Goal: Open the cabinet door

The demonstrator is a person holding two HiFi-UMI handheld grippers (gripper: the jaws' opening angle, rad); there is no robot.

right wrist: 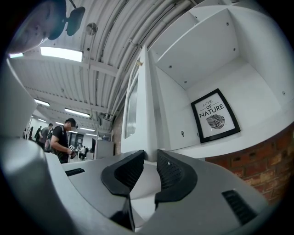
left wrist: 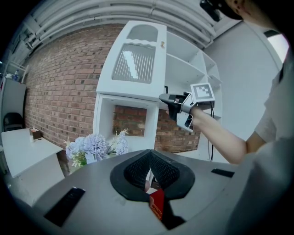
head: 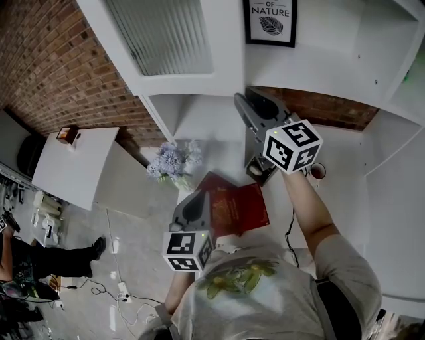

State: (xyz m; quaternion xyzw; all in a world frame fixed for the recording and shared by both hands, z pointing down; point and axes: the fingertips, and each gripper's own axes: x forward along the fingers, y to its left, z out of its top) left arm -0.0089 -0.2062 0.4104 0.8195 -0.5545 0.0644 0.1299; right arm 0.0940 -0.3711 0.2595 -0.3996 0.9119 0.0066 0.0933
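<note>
Half resting at the left: holding the left gripper (left wrist: 149, 155) low, fingers pinched together on nothing, tips aiming over a red book (head: 236, 206) lying on the white worktop (head: 222, 156). Passing pale lilac flowers (head: 171, 161) just left of that book.

Reaching up further right with the right gripper (right wrist: 149, 153), taking the free edge of the cabinet door (head: 166, 40), the upper ribbed-glass one, fingers narrowed onto that edge from both sides, by the look of it. Not telling from here whether the door is already ajar. Leaving the framed print (head: 270, 20) on the open shelf at the far right alone.

Judging the hold thin: biting only on the rim, so risking a slip off the smooth painted edge if pulling straight back instead of following the hinge arc. Risking a twist of the fingers against the panel too, if not turning the wrist with the swing. Also risking a knock to the flowers if dropping the left hand carelessly.
</note>
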